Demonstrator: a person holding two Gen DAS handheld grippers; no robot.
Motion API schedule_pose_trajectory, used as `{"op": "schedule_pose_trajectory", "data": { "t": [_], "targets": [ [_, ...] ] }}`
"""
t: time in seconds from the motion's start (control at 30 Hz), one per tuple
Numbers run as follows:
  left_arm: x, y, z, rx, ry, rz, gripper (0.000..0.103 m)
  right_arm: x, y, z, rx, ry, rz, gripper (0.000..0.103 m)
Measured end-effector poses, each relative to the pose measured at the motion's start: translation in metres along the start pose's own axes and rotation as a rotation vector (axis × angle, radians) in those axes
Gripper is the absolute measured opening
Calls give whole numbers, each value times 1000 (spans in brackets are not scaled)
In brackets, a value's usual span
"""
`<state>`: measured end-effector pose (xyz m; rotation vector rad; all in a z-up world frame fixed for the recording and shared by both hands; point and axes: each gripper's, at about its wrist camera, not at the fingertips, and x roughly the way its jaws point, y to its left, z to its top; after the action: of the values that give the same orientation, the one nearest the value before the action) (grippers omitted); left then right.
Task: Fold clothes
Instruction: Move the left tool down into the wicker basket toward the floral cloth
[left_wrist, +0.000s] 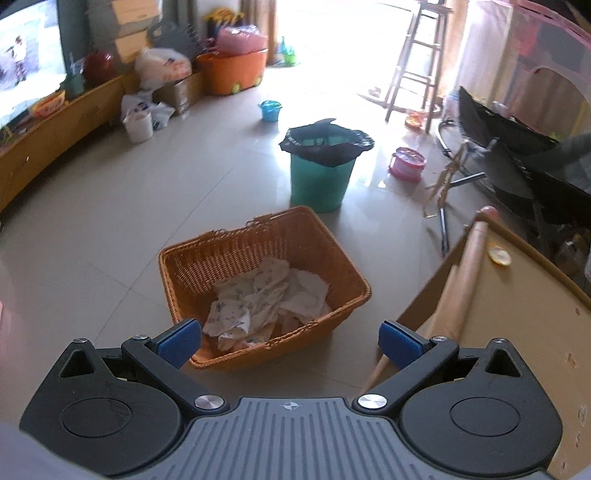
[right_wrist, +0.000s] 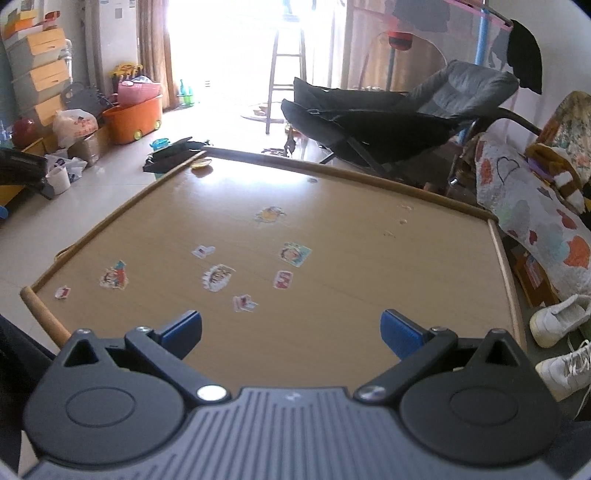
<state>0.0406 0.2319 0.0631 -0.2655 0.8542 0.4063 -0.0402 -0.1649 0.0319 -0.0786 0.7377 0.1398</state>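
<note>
An orange wicker basket (left_wrist: 229, 254) stands on the tiled floor in the left wrist view. Crumpled pale clothes with a small print (left_wrist: 258, 299) lie inside it. My left gripper (left_wrist: 290, 341) is open and empty, held above the basket's near edge. My right gripper (right_wrist: 291, 332) is open and empty, held above the near part of a tan wooden table (right_wrist: 332, 236) that has several stickers on its top. The table's corner also shows in the left wrist view (left_wrist: 517, 332), to the right of the basket.
A green bin with a black liner (left_wrist: 321, 170) stands behind the basket. A low cabinet (left_wrist: 55, 129) and an orange tub (left_wrist: 232, 72) line the left wall. A black folding chair (right_wrist: 388, 118) stands behind the table. A patterned sofa (right_wrist: 535, 206) and white shoes (right_wrist: 561, 321) are at the right.
</note>
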Motion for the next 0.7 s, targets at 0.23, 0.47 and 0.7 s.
{"op": "schedule_pose_trajectory", "data": {
  "t": [0.23, 0.47, 0.7],
  "targets": [
    [38, 18, 10, -74, 48, 16, 103, 0, 6, 7, -16, 8, 8, 103],
    [76, 33, 20, -143, 84, 27, 103, -1, 13, 16, -42, 7, 11, 103],
    [118, 42, 31, -147, 120, 50, 103, 0, 29, 30, -83, -12, 50, 103]
  ]
}}
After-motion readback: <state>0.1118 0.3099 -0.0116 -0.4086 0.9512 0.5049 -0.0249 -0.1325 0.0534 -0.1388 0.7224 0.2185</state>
